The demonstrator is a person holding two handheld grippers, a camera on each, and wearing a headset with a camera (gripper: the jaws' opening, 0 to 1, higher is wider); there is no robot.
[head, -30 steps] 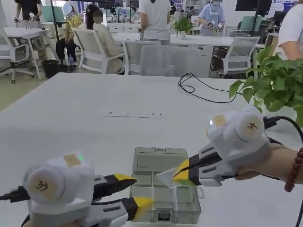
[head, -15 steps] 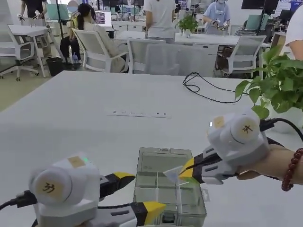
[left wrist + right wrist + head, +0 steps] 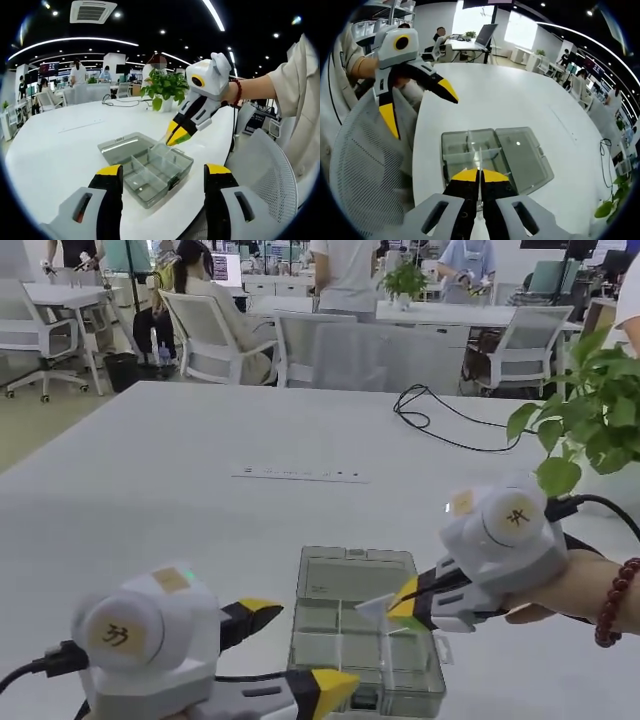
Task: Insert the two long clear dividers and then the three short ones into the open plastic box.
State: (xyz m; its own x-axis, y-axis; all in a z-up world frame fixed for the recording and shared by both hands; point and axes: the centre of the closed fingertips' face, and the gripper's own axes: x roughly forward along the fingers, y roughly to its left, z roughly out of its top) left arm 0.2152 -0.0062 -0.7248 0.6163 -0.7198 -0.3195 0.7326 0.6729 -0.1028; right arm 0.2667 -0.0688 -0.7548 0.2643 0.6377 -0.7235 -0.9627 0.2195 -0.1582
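The clear plastic box (image 3: 330,648) lies open in front of me, its lid (image 3: 355,575) flat on the far side, and clear dividers stand in its tray. My right gripper (image 3: 405,602) is shut on a short clear divider (image 3: 376,606), held just above the tray's right part. In the right gripper view the closed gripper (image 3: 480,175) grips the divider (image 3: 479,159) edge-on over the box (image 3: 520,155). My left gripper (image 3: 300,650) hovers open at the box's near left edge, holding nothing. The left gripper view has the open left gripper (image 3: 163,170) before the box (image 3: 145,167) and the right gripper (image 3: 179,136) above it.
A thin clear strip (image 3: 300,473) lies farther out on the white table (image 3: 150,500). A potted plant (image 3: 590,430) stands at the right, with a black cable (image 3: 440,420) behind it. Chairs and people are beyond the far edge.
My right gripper has carried the short divider a little to the right and lower over the tray. The left gripper's jaws have come closer to the box. The head camera has shifted.
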